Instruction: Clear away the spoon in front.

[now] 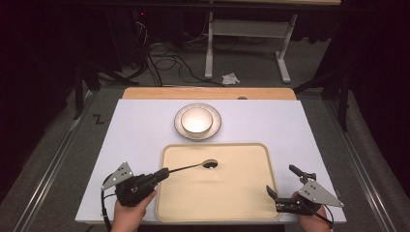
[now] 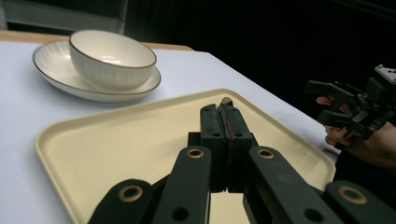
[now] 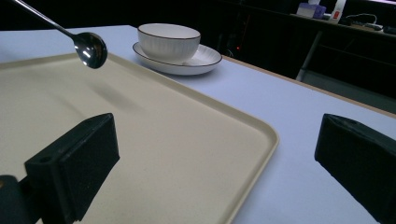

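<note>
The high view looks forward and down on the whole table from above the person's side. The left gripper view sits low and close over the tray, facing the bowl. The right gripper view skims the tray from its near right corner. All three share the tray, the bowl and the plate.

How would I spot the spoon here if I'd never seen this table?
Find the big cream tray on the white table. Above its far half hangs a thin metal spoon, its handle clamped in the left gripper. It alone is shiny metal; the bowl and saucer beyond are pale ceramic.
</note>
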Available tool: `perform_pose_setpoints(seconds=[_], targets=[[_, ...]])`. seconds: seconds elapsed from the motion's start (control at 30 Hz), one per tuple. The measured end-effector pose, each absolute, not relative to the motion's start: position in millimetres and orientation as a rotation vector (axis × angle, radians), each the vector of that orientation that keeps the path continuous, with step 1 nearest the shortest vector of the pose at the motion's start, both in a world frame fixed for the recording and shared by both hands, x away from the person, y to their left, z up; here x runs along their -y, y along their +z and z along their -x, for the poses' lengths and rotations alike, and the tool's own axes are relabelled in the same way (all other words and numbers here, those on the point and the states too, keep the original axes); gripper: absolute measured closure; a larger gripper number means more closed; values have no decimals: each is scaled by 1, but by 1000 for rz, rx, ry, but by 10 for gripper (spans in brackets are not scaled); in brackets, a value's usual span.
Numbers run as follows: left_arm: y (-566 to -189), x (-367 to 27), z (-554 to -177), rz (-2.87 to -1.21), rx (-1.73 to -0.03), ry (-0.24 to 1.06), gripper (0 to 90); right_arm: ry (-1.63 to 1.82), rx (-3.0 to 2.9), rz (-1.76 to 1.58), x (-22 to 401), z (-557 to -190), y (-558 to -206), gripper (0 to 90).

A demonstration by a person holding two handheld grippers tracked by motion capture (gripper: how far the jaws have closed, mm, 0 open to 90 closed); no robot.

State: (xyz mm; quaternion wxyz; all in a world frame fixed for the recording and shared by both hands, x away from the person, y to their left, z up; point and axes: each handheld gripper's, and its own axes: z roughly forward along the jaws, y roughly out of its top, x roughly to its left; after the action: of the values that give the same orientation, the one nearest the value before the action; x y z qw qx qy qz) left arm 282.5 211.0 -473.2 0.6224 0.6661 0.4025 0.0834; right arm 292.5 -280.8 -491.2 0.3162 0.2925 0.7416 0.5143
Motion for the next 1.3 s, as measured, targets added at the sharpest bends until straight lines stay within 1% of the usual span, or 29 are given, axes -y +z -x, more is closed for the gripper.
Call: perform_pose_setpoints(seconds=[0.47,0.67,0.87,1.0,1.17,1.3], targets=[[-499,-209,-296,-1539,-992,-24,896,1354,-1961,-764,280,-292,-492,6],[-505,-206,-297,-1550,-1009,-71,895,1352,-1960,-778,281,-293,-492,6],[-510,-207,-299,-1551,-1033,-75,884,1357,-1956,-759,281,-293,-491,6],[-514,-209,-301,-1576,-1063,-54,846,1359,-1958,-765,281,-293,-491,5],[-514,-209,-302,-1592,-1075,-32,843,1359,-1959,-758,281,-293,-491,6],[-513,-207,-301,-1608,-1080,-8,806,1358,-1959,-757,281,-293,-491,5]])
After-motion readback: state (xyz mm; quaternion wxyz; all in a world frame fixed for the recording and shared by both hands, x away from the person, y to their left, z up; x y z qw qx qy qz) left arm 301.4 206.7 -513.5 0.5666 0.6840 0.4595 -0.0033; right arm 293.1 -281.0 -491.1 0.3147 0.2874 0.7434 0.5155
